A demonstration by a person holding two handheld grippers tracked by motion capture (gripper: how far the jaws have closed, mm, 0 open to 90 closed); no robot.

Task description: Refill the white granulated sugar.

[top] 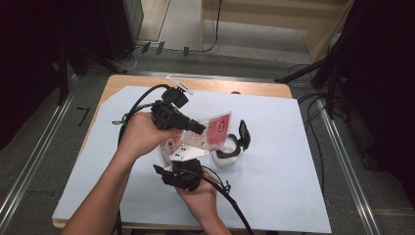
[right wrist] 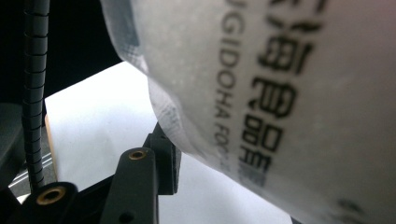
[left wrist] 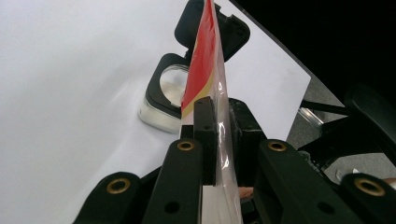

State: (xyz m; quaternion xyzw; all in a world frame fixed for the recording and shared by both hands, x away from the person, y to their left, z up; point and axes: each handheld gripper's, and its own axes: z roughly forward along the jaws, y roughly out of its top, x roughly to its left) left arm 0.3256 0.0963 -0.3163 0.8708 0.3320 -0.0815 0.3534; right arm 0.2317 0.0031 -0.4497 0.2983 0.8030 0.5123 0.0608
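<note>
- Holding a thin plastic packet [top: 217, 128] between them, the two tongs meet near the middle of the high view, over the white sheet [top: 274, 161] that covers the bench [top: 254, 89].
- The left tongs [top: 199, 129] come in from the upper left of the middle, held in the person's left hand [top: 142, 133], with a black cable looping behind them toward the top of the frame.
- In the left gripper view, the left tongs [left wrist: 223, 140] are closed on the packet [left wrist: 203, 60]: the clear edge of the packet sits pressed between the two black pads, and its red and yellow part rises straight up toward the top of the frame.
- The right tongs [top: 161, 171] are lower in the high view, just under the packet, held in the right hand [top: 200, 196] that enters from the bottom edge.
- In the right gripper view, a white, half-clear part of the packet [right wrist: 280, 93] with black printed letters covers most of the frame, very close to the camera; one black pad [right wrist: 163, 158] shows at the lower left, touching or almost touching the packet's edge. I cannot tell if the right tongs are closed on it, because the other side is hidden.
- A small container [top: 226, 155] with a black rim and an open black flip lid stands on the sheet just right of the tongs in the high view.
- In the left gripper view the container [left wrist: 163, 100] is behind the packet, at the upper middle, its round opening facing up.
</note>
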